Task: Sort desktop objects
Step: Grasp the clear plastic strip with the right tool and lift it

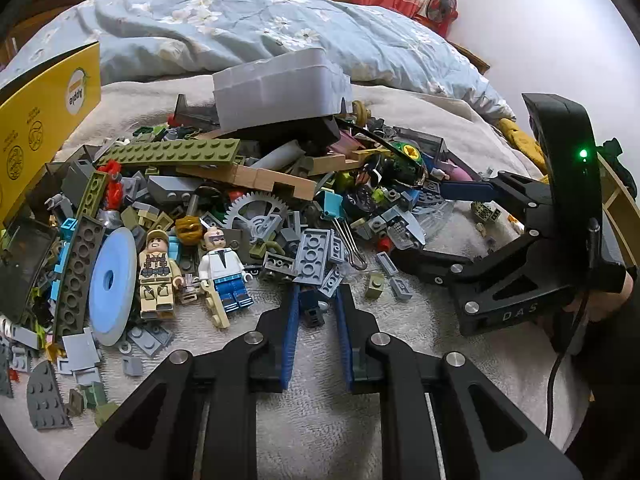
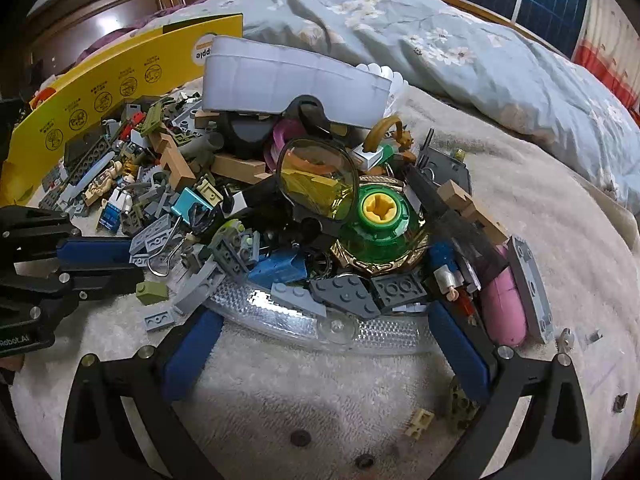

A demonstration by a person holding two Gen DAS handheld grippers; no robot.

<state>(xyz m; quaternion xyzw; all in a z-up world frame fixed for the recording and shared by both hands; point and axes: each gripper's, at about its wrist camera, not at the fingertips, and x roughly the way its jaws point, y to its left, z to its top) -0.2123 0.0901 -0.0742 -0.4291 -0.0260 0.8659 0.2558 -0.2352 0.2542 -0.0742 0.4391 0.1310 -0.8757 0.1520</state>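
A heap of toy bricks (image 1: 168,152) and small objects lies on a beige blanket (image 1: 320,420). At its near edge, my left gripper (image 1: 316,312) is shut on a small dark piece (image 1: 312,306); it also shows at the left edge of the right wrist view (image 2: 134,268). My right gripper (image 2: 326,316) stands wide open, its blue fingers (image 2: 192,344) on either side of a clear ribbed disc (image 2: 280,316) below a green and gold spinning top (image 2: 380,220). From the left wrist view the right gripper (image 1: 420,224) reaches in from the right.
Two minifigures (image 1: 158,272) and a blue disc (image 1: 112,280) lie left of my left gripper. A grey box (image 1: 276,88) tops the heap. A yellow carton (image 1: 44,120) stands at the left, and a magnifier (image 2: 320,176) and a teal binder clip (image 2: 188,204) lie in the heap. A quilt (image 1: 260,28) lies behind.
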